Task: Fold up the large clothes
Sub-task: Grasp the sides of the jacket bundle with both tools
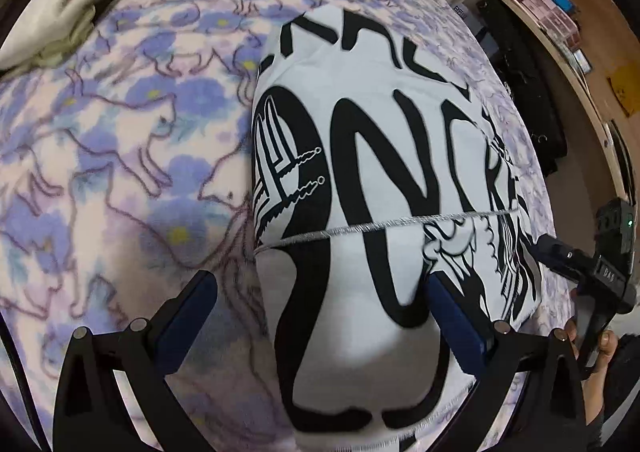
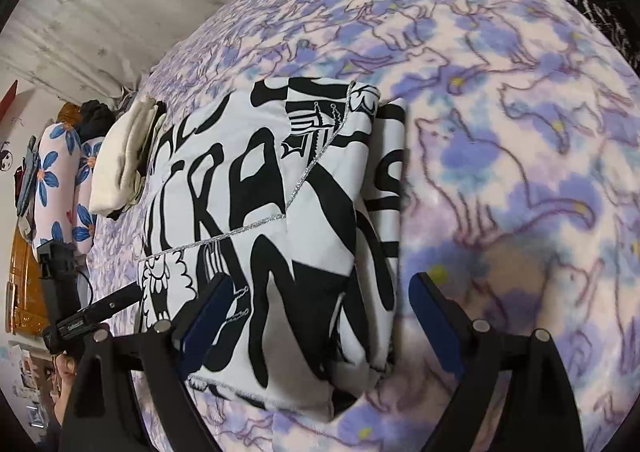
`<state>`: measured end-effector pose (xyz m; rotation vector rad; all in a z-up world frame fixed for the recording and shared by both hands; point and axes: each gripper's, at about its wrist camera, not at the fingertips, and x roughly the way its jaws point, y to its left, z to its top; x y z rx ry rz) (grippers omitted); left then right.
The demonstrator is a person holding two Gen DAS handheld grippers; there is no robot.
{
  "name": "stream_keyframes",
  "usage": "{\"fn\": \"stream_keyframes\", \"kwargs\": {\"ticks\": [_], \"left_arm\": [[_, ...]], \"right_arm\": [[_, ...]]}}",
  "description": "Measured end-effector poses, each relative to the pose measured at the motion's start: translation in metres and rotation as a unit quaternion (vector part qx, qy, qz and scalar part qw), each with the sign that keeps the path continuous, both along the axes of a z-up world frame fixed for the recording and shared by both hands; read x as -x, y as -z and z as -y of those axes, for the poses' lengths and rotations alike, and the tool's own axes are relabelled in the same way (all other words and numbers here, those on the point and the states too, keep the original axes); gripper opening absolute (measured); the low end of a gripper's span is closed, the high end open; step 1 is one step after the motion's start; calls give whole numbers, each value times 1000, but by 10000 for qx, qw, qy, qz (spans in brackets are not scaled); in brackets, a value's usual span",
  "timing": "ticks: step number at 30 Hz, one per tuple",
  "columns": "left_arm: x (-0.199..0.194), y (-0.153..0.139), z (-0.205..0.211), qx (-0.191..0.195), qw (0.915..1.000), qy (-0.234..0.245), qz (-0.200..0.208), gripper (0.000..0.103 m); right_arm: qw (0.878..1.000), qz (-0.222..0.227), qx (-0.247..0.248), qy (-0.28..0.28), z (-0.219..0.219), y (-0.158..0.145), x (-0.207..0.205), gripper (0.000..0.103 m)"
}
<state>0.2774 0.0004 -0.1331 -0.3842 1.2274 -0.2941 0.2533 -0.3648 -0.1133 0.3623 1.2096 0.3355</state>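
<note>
Hovering wide open, left tool & right tool grab nothing, so the shirt could unfold w/ a bump.

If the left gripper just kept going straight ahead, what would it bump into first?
Most likely the folded white garment with bold black lettering, already lying between the open left gripper fingers on the purple floral fleece blanket. Depth is hard to judge.

I see a bed covered by a fleece blanket printed with purple flowers and cat outlines. A folded black-and-white printed garment lies flat on it, and a cream folded cloth sits beside its far end.
</note>
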Motion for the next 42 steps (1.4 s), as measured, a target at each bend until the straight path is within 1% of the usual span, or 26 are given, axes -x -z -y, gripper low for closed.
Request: {"fn": "stream_keyframes", "kwargs": {"ticks": [1,5,7,8,11,13,15,17,23,27,29,30,32,33,35,36,38,39,40,41,42], "left_arm": [[-2,4,-1,113,9999,-18,-16,103],[-11,26,-4,616,9980,-80,-116,103],[-13,34,-4,771,9969,-90,-82,103],[-15,35,-3,794,9968,-57,-30,103],[-17,38,5,667,9976,94,167,103],[-19,39,9,593,9980,100,170,103],[-21,39,14,527,9982,204,199,103],[-25,41,17,543,9980,255,189,103],[-23,39,16,468,9981,307,248,103],[-24,37,26,362,9985,290,289,103],[-25,36,34,278,9988,269,303,103],[-25,34,38,203,9989,270,328,103],[-24,30,46,22,9987,303,410,103],[-24,28,50,-62,9985,320,449,103],[-24,22,59,-289,9975,331,553,101],[-24,20,62,-355,9972,320,578,100],[-23,14,69,-536,9958,302,672,96],[-21,10,72,-596,9951,282,730,91],[-20,6,75,-670,9942,264,794,87],[-18,2,78,-748,9931,240,870,85],[-16,-2,81,-814,9919,203,951,79]], "right_arm": [[10000,-12,-11,-47,-1,3,-2,95],[9995,-121,-180,-249,-8,21,-12,95],[9989,-175,-266,-340,-13,30,-17,96],[9988,-146,-304,-357,-14,33,-18,98],[9987,-115,-391,-322,-15,40,-22,102],[9984,-133,-475,-281,-14,48,-26,103],[9982,-122,-501,-299,-14,53,-27,103],[9981,-51,-484,-370,-15,54,-26,103],[9987,37,-314,-405,-19,55,-23,103],[9988,253,-12,-417,-30,52,-18,101],[9981,368,160,-459,-38,48,-15,93],[9979,398,195,-468,-39,47,-15,91],[9977,440,195,-480,-41,45,-14,82],[9976,457,185,-486,-42,45,-14,79],[9974,513,178,-467,-45,41,-11,66],[9972,546,225,-458,-45,40,-10,63],[9963,652,363,-433,-52,35,-5,53],[9956,704,455,-427,-55,32,-4,51],[9948,754,541,-420,-58,29,-1,46],[9936,826,647,-411,-62,24,2,41],[9923,898,749,-411,-64,20,5,39]]}}
